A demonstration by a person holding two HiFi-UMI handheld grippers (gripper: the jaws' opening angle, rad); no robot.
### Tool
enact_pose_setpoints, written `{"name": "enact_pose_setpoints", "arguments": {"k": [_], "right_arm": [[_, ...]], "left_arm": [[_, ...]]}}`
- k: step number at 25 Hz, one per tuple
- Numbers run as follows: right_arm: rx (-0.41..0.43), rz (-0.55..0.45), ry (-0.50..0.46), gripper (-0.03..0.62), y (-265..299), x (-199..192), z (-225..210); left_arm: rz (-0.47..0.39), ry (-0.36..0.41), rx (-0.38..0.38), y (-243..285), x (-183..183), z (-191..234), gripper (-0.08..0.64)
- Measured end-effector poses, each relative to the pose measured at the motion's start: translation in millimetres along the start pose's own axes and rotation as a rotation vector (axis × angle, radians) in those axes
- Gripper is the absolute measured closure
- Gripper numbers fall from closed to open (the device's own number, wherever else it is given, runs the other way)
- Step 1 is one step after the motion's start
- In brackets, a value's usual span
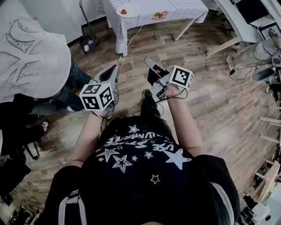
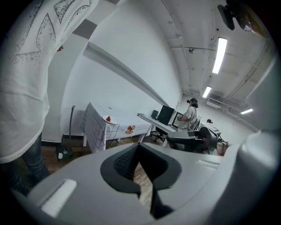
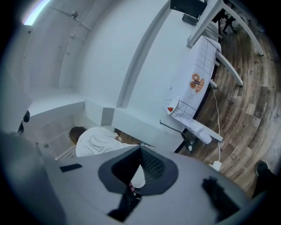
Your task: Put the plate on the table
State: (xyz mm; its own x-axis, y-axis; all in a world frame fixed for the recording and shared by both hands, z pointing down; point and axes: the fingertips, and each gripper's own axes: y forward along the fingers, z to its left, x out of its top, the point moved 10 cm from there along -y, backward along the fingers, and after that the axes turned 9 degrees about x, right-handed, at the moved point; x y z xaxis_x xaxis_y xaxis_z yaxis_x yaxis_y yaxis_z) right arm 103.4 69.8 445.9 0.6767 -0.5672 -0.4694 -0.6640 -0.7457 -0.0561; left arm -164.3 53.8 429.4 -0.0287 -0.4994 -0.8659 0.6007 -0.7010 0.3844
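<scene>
you hold both arms low in front of your waist, well apart from the bench (image 1: 184,6), so nothing is within reach. your left gripper (image 1: 113,70) has its jaws pressed together on nothing, and your right gripper (image 1: 150,62) is closed and empty too. the plate (image 1: 124,12), with something red on it, seems to sit at the bench's corner already, so the job looks done.

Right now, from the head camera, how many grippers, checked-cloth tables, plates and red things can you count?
grippers: 2 (left gripper, right gripper)
checked-cloth table: 1
plate: 1
red thing on the plate: 1
total: 5
</scene>
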Motion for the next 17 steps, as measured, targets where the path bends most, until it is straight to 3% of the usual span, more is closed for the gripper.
{"name": "enact_pose_setpoints", "arguments": {"k": [3, 8, 10, 17], "right_arm": [[0.006, -0.033, 0.018, 0.580, -9.7, -12.9, 7.9], [0.020, 0.008, -0.086, 0.580, -10.7, -24.8, 22.8], [-0.002, 0.017, -0.075, 0.580, -11.0, -29.7, 26.6], [0.041, 0.036, -0.080, 0.580, 3.9, -33.1, 34.2]], "left_arm": [[-0.007, 0.012, -0.025, -7.4, -2.8, -1.5, 0.551], [-0.030, 0.024, -0.039, -20.8, -4.0, -1.1, 0.551], [-0.036, 0.022, -0.033, -27.0, -4.9, 0.3, 0.551], [-0.037, 0.059, -0.015, -35.2, -1.8, 15.3, 0.551]]}}
